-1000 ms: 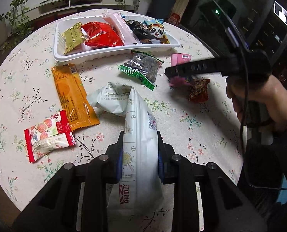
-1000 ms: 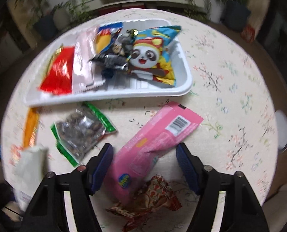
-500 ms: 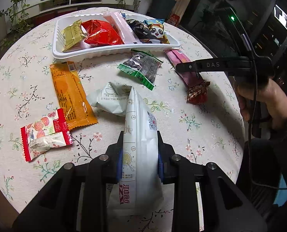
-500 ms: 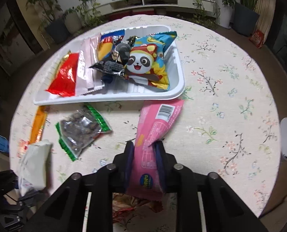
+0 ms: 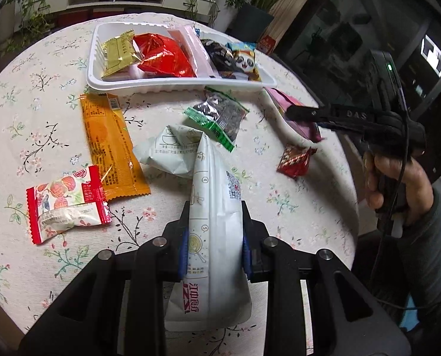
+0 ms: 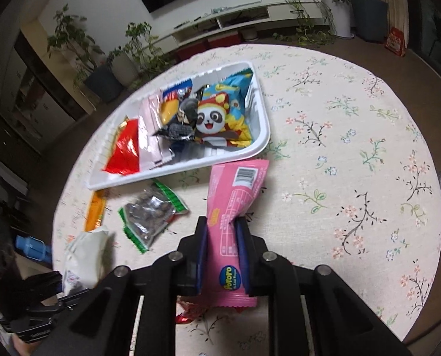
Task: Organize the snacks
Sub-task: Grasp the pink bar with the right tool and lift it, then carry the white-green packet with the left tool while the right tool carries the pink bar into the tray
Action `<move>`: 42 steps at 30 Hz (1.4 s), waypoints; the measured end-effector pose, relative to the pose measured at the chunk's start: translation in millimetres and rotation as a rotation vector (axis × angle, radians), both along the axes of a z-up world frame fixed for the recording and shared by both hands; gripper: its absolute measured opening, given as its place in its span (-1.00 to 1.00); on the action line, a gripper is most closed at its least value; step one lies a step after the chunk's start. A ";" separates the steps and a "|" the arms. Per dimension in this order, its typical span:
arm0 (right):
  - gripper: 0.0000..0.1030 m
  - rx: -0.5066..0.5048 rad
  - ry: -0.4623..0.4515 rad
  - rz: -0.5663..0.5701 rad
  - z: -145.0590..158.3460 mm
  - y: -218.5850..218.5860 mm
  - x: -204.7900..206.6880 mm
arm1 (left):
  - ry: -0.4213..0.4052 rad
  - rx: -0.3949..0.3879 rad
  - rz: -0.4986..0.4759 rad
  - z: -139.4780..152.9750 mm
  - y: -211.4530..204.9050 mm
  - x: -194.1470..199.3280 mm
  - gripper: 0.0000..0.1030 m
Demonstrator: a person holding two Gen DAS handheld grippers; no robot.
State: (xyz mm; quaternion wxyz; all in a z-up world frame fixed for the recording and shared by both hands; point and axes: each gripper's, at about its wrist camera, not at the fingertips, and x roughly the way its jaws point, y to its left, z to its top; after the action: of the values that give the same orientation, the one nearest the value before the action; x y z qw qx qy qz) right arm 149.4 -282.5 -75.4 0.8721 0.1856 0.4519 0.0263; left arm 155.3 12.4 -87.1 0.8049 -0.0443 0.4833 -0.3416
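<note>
While snacks lie scattered over a round desk [image 5: 27, 124] draped in a floral cloth, a person works two handheld claws above it. At the left edge of the spread, a red-and-white candy packet [image 5: 63, 204] rests beside a long orange wrapper [image 5: 110, 145], and a crumpled white packet [image 5: 173, 151] lies just right of that. The left claw [image 5: 214, 249] is clamped on a tall white pouch [image 5: 214, 222], its blue-edged pads pressed against both sides, the pouch's upper end reaching toward the crumpled packet. Beyond them, at the far side of the desk, a white tray [image 5: 179, 84] already holds a gold packet [image 5: 118, 52], a red foil packet [image 5: 161, 56], a pale pink wrapper [image 5: 190, 47], a dark packet [image 5: 216, 56] and a blue panda-printed bag [image 5: 244, 60]. Just in front of the tray sits a green-edged packet of dark seeds [image 5: 220, 115]. Farther right, a small red foil candy [image 5: 294, 160] lies alone on the cloth. Above it, the right claw [image 6: 220, 255] is closed tight on a long pink snack bar [image 6: 235, 195], gripped at its lower half, the barcoded end pointing toward the tray's near corner and lifted clear of the cloth. At the far right, a bare hand [image 5: 395, 178] and a dark sleeve [image 5: 428, 252] hold that claw's handle. Potted plants [image 6: 140, 44] and a low white shelf [image 6: 235, 20] line the wall behind.
</note>
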 end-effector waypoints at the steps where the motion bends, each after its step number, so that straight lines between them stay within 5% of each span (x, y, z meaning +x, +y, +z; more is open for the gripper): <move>1: -0.61 0.019 -0.011 0.001 2.5 -2.2 -3.3 | 0.007 -0.014 0.005 -0.2 2.0 0.2 -0.52; 8: -0.61 0.114 -0.039 0.004 11.2 -6.6 -16.2 | 0.030 -0.090 0.022 2.7 9.0 4.0 -0.52; 18: -0.61 0.336 -0.104 -0.082 14.9 -56.3 -35.2 | 0.073 -0.355 0.092 16.0 48.2 14.5 -0.52; 24: -0.61 0.402 -0.167 -0.132 27.4 -83.4 -34.5 | 0.012 -0.464 0.181 48.1 88.9 31.0 -0.52; 32: -0.61 0.385 -0.247 -0.134 70.6 -108.8 -1.9 | -0.082 -0.459 0.208 106.5 109.4 89.9 -0.52; 42: -0.61 0.212 -0.275 0.084 119.5 -28.4 101.6 | -0.047 -0.346 0.141 113.0 35.5 172.8 -0.52</move>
State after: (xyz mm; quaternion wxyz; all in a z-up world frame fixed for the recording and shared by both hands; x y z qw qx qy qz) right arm 251.0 -310.9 44.1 0.8995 0.2521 0.3303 0.1355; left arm 328.1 47.8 25.9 0.8182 -0.2078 0.3943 -0.3631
